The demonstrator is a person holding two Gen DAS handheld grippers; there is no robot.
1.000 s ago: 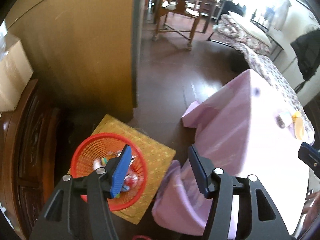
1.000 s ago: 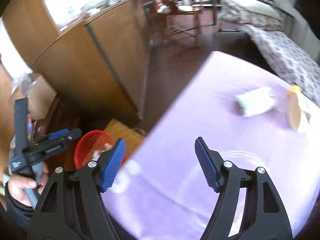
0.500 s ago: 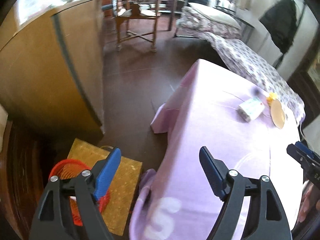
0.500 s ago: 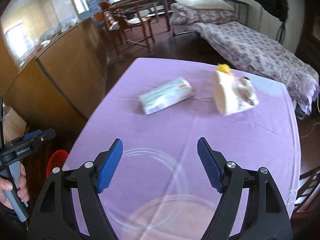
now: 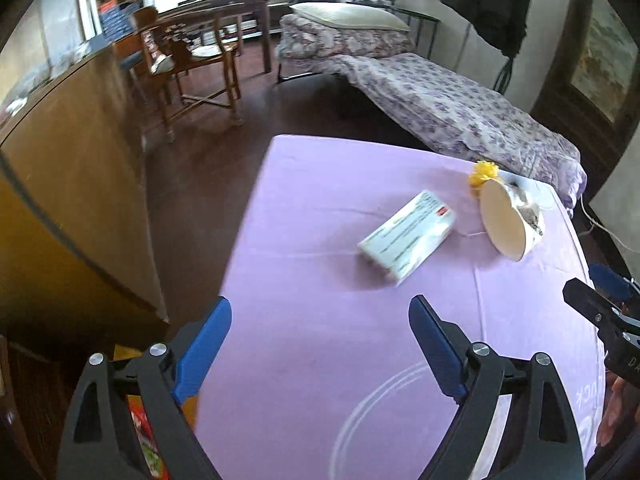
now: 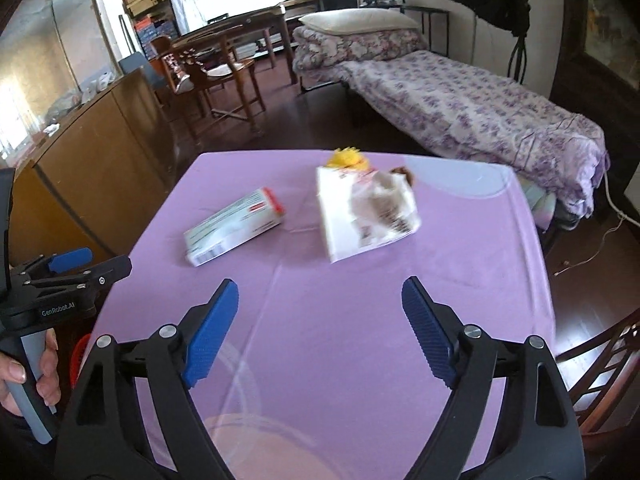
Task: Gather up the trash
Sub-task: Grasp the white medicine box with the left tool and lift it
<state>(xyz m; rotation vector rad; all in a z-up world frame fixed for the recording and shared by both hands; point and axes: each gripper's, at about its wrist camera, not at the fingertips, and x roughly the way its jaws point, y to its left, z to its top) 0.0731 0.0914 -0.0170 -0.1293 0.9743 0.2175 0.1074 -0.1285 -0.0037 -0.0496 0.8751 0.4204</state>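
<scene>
Trash lies mid-table on the purple tablecloth (image 6: pixel 340 320): a white carton (image 6: pixel 234 226) beside a torn paper bag (image 6: pixel 366 212), a yellow scrap (image 6: pixel 347 158) behind. Left gripper (image 5: pixel 320 350) and right gripper (image 6: pixel 320 330) hover spread, empty, bare cloth ahead. Bed (image 6: pixel 460 112) beyond.

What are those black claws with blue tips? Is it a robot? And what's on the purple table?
No robot: a person holds one grabbing tool in each hand, and each tool carries a camera looking out between its blue fingers. One picture comes from the left tool, the other from the right tool. Both are open and hold nothing. On the table lie a box and a white bag, with something yellow behind the bag. The red basket sits low beside the table.
</scene>
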